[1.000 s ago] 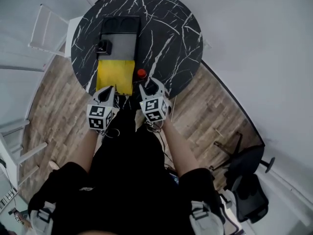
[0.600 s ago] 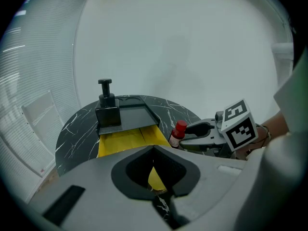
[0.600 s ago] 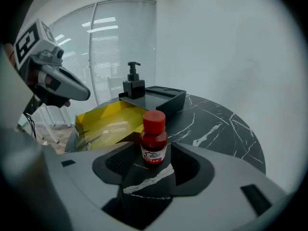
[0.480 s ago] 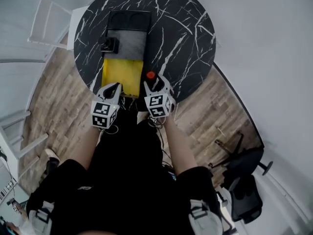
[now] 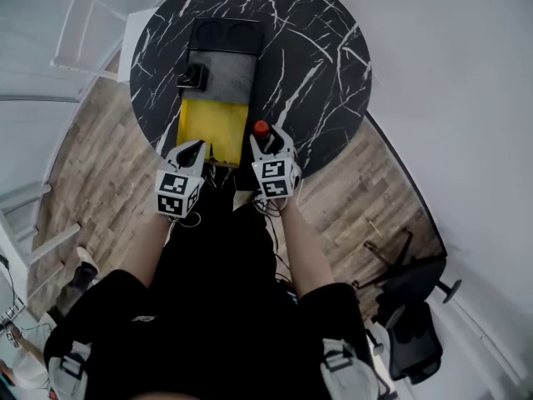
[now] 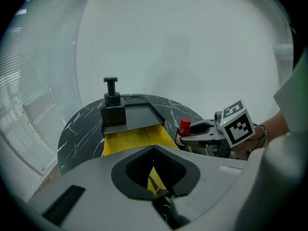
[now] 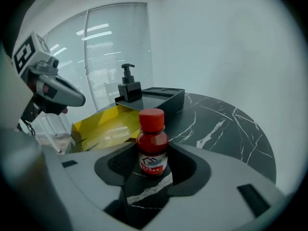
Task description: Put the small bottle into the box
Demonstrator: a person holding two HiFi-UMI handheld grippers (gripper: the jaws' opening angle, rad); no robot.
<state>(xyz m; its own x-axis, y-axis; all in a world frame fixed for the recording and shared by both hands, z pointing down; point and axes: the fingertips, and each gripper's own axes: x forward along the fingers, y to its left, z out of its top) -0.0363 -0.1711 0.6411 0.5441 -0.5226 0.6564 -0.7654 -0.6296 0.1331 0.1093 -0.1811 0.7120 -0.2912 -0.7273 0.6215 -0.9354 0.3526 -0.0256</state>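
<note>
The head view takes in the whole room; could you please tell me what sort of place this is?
Probably an office or lab room: a round black marble-patterned table stands on wood-look flooring, a black office chair sits near the white wall, and window blinds cover one side.

A black pump dispenser [image 5: 193,77] rises above the round, white-veined black desk [image 5: 325,65]; wooden floor [image 5: 366,190] surrounds it, with a black office chair [image 5: 412,302] to the right.

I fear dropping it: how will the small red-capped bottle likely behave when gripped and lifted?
The small bottle looks rigid, so it should probably keep its shape when squeezed. Its glossy, rounded body may slip or twist. Standing upright and taller than wide, it could tip from a sideways nudge.
</note>
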